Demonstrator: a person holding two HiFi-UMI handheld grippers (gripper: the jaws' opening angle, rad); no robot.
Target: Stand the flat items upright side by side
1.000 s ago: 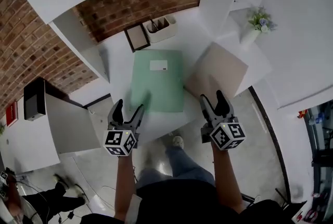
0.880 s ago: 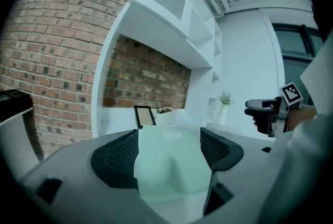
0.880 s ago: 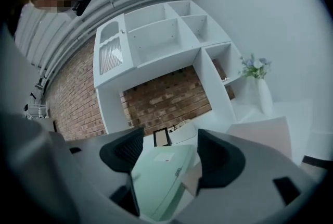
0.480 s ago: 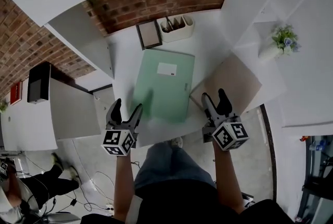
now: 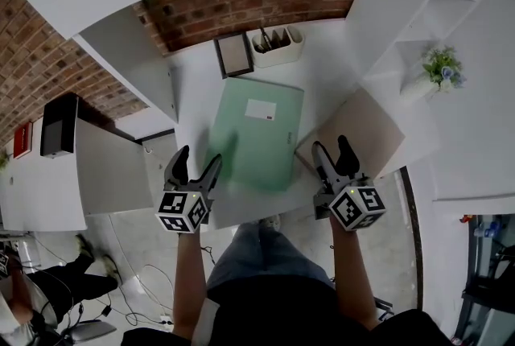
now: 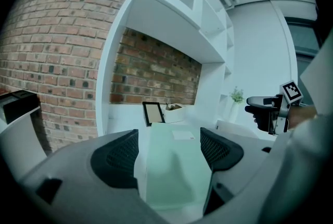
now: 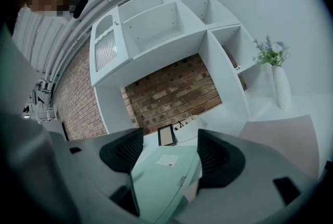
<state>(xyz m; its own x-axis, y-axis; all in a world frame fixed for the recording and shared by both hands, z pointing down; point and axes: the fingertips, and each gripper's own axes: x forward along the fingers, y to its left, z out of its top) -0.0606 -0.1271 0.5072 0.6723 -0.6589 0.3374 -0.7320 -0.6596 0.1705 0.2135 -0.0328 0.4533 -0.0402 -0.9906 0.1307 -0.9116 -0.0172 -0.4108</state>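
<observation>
A: Setting?
B: White desk [image 5: 191, 95] in a shelf unit, brick wall behind. At back: small frame [image 5: 233, 55], pen tray [image 5: 276, 43]. Vase w/ flowers [image 5: 438, 69] on right ledge.
A: Task items?
B: Two. Green folder [image 5: 257, 133]: flat on desk, centre, label up. Tan board [image 5: 358, 131]: also flat, just right of folder. Touching or not, can't tell.
A: Grippers?
B: Left gripper [image 5: 198, 159]: jaws wide apart, nothing in them, at desk's near edge by folder's near-left corner. Right gripper [image 5: 331, 146]: jaws wide apart, empty, at near edge betw. folder and board.
A: Progress?
B: Nil, by my read. Neither item upright, neither gripped. Left to do: take each by an edge, tip it up, stand both side by side, prob. leaning on a shelf wall for support.
</observation>
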